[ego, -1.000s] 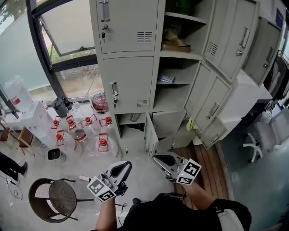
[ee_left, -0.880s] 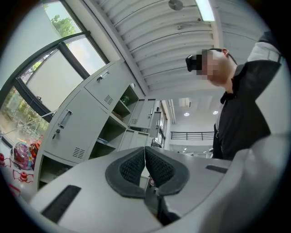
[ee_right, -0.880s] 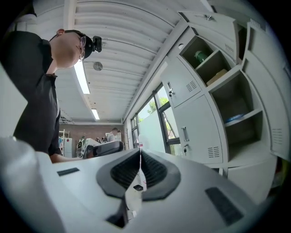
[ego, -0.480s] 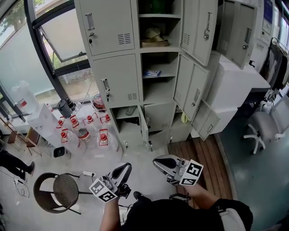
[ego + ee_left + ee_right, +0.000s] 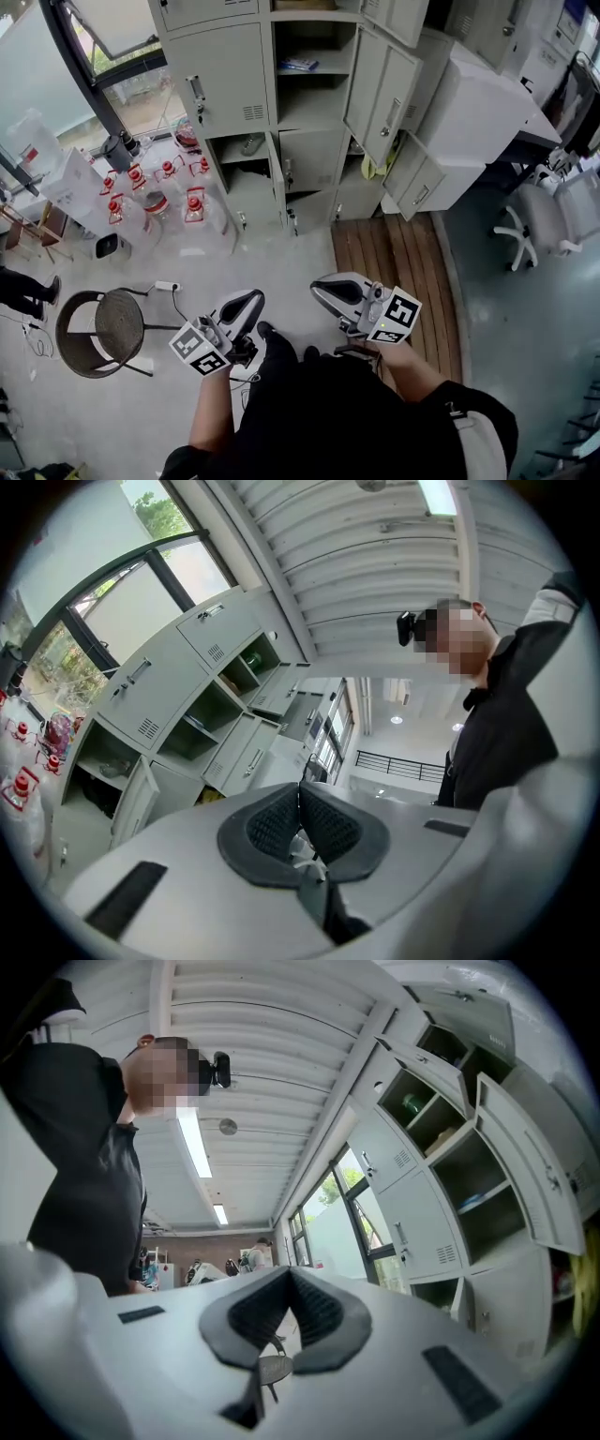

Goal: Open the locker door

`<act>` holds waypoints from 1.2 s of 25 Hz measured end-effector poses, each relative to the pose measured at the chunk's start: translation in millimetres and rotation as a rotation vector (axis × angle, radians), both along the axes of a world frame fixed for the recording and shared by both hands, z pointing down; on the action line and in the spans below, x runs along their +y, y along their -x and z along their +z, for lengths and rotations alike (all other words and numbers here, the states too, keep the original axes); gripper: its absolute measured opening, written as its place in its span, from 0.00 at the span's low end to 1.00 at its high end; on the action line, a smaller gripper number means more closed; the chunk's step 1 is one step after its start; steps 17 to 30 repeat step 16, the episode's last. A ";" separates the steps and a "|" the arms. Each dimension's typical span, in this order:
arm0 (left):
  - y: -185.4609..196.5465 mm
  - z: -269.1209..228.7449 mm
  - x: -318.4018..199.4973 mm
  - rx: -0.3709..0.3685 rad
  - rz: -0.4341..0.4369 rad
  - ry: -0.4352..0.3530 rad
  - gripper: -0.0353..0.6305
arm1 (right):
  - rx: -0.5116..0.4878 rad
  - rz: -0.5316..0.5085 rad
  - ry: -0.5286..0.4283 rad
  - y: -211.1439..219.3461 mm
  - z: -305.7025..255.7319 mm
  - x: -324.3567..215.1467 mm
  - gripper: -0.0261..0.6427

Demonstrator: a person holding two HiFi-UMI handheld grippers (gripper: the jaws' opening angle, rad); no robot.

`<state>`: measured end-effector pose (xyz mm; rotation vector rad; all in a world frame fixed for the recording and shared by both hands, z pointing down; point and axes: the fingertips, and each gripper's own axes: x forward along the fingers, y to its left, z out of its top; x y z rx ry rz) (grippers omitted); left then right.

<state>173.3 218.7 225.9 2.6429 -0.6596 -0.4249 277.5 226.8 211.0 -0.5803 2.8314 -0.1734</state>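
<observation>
The grey locker cabinet (image 5: 220,80) stands at the top of the head view, far from both grippers. Its left-hand door with a handle (image 5: 197,94) is closed. Several right-hand doors (image 5: 380,80) hang open, and a small lower door (image 5: 277,183) stands ajar. My left gripper (image 5: 253,300) is low by the person's body, shut and empty. My right gripper (image 5: 321,285) is held beside it, also shut with nothing between the pads. In the left gripper view the jaws (image 5: 300,803) meet, with the lockers (image 5: 178,696) beyond. The right gripper view shows closed jaws (image 5: 289,1290) and the lockers (image 5: 441,1176) to the right.
A round mesh chair (image 5: 89,328) stands at the left, with a power strip (image 5: 167,285) near it. Several red-capped water jugs (image 5: 150,192) sit by the window. A wooden platform (image 5: 389,253) lies before the lockers. A white office chair (image 5: 544,225) is at the right.
The head view has drawn back and tilted down, so the lockers have slid to the top edge. Both grippers stay low near the body, still shut.
</observation>
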 end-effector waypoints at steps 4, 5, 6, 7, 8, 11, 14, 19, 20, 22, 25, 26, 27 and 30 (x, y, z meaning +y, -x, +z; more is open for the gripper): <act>-8.1 -1.7 13.8 0.002 0.015 -0.007 0.08 | 0.008 0.000 -0.010 1.1 -8.0 7.4 0.06; -8.8 -3.6 16.3 -0.001 0.020 -0.017 0.08 | 0.007 -0.002 -0.012 2.1 -9.9 7.8 0.06; -8.9 -5.5 18.0 -0.006 0.023 -0.028 0.08 | 0.011 -0.005 -0.015 3.3 -11.5 7.6 0.06; -8.5 -7.8 19.2 -0.010 0.025 -0.037 0.08 | 0.024 -0.008 -0.022 4.9 -12.9 7.1 0.06; -7.4 -11.1 20.5 -0.008 0.025 -0.043 0.08 | 0.052 -0.009 -0.034 7.1 -13.5 6.5 0.06; -1.8 -24.9 22.8 0.023 0.023 -0.064 0.08 | 0.152 0.007 -0.068 12.3 -11.4 1.5 0.06; 0.1 -28.4 19.6 0.013 0.014 -0.084 0.08 | 0.147 0.002 -0.063 9.8 -11.5 -3.1 0.06; -0.4 -27.5 16.8 0.000 0.007 -0.091 0.08 | 0.138 -0.008 -0.062 6.8 -10.5 -3.4 0.06; -0.4 -27.5 16.8 0.000 0.007 -0.091 0.08 | 0.138 -0.008 -0.062 6.8 -10.5 -3.4 0.06; -0.4 -27.5 16.8 0.000 0.007 -0.091 0.08 | 0.138 -0.008 -0.062 6.8 -10.5 -3.4 0.06; -0.4 -27.5 16.8 0.000 0.007 -0.091 0.08 | 0.138 -0.008 -0.062 6.8 -10.5 -3.4 0.06; -0.4 -27.5 16.8 0.000 0.007 -0.091 0.08 | 0.138 -0.008 -0.062 6.8 -10.5 -3.4 0.06; -0.4 -27.5 16.8 0.000 0.007 -0.091 0.08 | 0.138 -0.008 -0.062 6.8 -10.5 -3.4 0.06; -0.4 -27.5 16.8 0.000 0.007 -0.091 0.08 | 0.138 -0.008 -0.062 6.8 -10.5 -3.4 0.06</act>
